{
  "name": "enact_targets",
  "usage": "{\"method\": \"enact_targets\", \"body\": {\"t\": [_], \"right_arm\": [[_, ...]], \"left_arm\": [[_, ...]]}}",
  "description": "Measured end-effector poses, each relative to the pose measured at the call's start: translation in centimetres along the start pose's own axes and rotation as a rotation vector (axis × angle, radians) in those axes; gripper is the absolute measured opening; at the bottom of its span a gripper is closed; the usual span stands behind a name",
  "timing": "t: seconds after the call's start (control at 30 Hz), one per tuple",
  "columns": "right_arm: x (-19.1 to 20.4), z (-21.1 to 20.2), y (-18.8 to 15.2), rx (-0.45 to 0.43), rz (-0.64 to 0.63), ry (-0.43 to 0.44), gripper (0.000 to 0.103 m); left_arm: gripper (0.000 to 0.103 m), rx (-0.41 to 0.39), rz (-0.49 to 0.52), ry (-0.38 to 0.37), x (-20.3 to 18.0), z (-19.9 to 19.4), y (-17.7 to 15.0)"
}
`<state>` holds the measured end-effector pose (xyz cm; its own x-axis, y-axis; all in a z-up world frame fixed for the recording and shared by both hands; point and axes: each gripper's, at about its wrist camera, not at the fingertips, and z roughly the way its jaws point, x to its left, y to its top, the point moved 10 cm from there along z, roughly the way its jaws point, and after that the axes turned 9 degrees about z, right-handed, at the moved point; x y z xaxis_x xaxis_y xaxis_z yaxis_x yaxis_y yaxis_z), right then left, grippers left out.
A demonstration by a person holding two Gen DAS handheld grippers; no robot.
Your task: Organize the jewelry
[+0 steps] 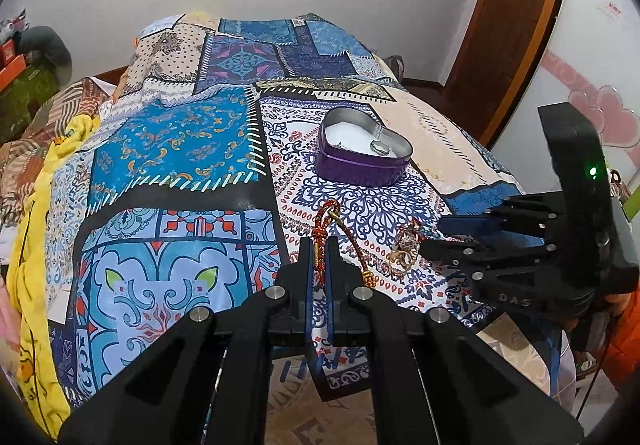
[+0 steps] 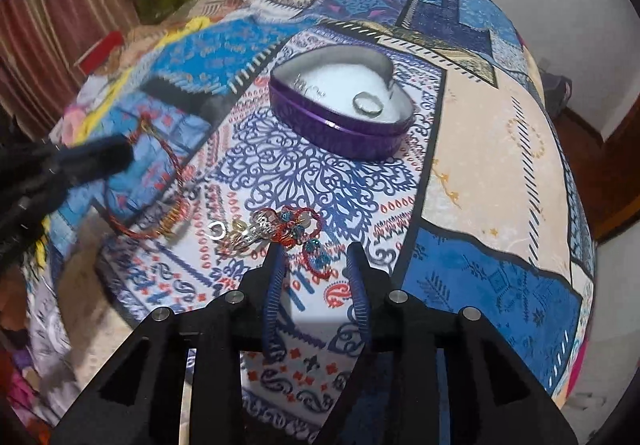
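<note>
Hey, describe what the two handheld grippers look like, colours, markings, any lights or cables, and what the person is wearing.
Both are black plastic, with angular linkage arms joined by round silver pins. The left gripper has flat blue pads; the right gripper has ribbed blue pads. Seen from the left wrist camera, the right one's body shows a green light, pale lettering that looks like "DAS" and a thin dark cable. An orange sleeve shows behind it.

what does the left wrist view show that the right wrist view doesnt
Only the left wrist view shows the left gripper up close, shut on the red braided cord, plus the brown door. Only the right wrist view shows the right gripper with open jaws over the red and teal beaded piece, plus a striped curtain. Both show the purple heart tin holding a silver ring on the patchwork cloth.
</note>
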<state>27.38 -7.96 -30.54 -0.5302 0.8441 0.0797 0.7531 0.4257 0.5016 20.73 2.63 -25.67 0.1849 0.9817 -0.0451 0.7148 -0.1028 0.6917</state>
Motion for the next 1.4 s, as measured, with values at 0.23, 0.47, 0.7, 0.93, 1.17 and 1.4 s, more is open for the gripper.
{"method": "enact_targets", "body": {"t": [0.23, 0.47, 0.7, 0.93, 1.17, 1.4], "right_arm": [[-0.1, -0.5, 0.2, -0.005, 0.035, 0.049, 0.007], [-0.3, -3.7, 1.4, -0.089, 0.073, 0.060, 0.007], [-0.5, -6.6, 3.1, -0.165, 0.063, 0.059, 0.007], [-1.2, -9.1, 5.2, -0.245, 0.077, 0.048, 0.007], [-1.9, -9.9, 6.9, -0.290, 0.095, 0.043, 0.007], [-2.0, -10.7, 9.0, -0.333, 0.096, 0.060, 0.007]], "left_arm": [[0.003, -0.012, 0.009, 0.002, -0.3, -0.3, 0.6], [0.003, -0.027, 0.027, 0.007, -0.9, -0.8, 1.5], [0.003, -0.068, 0.034, 0.013, -1.1, -1.8, 3.3], [0.003, -0.102, 0.036, 0.019, -0.7, -2.2, 5.4], [0.003, -0.123, 0.033, 0.022, -0.4, -1.5, 7.7], [0.003, -0.135, 0.037, 0.021, -0.2, -0.3, 9.5]]}}
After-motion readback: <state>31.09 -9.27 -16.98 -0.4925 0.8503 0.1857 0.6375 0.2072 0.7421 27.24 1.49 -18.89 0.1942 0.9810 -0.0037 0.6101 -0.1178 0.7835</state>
